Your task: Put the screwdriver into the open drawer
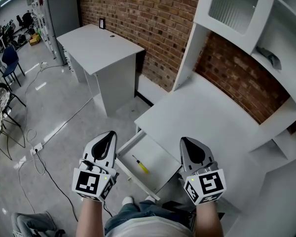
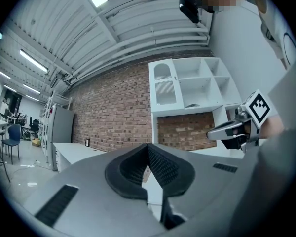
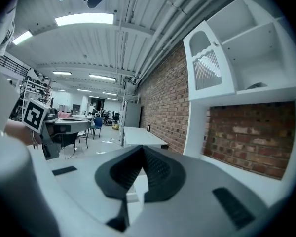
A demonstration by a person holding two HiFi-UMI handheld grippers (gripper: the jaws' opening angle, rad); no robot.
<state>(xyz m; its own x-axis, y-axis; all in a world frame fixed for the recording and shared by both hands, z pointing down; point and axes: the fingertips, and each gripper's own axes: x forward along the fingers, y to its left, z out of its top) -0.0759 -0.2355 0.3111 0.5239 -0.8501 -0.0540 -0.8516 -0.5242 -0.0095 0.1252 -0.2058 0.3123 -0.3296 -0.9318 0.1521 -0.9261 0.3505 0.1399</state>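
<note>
Head view shows the yellow-handled screwdriver with a dark shaft (image 1: 140, 165) already lying flat on the floor of the open white drawer (image 1: 160, 153), which is pulled out from the white desk (image 1: 207, 117). It sits between the two grippers and below them, somewhat nearer the left gripper (image 1: 108, 135) than the right gripper (image 1: 186, 142). Its long axis runs diagonally, roughly along the drawer's front panel: the shaft points up-left in the picture and the handle down-right, toward the person. Both grippers are held level above the drawer with their jaws pressed together on nothing, as each gripper view confirms. The placing looks done, so no pick-up seems needed.
</note>
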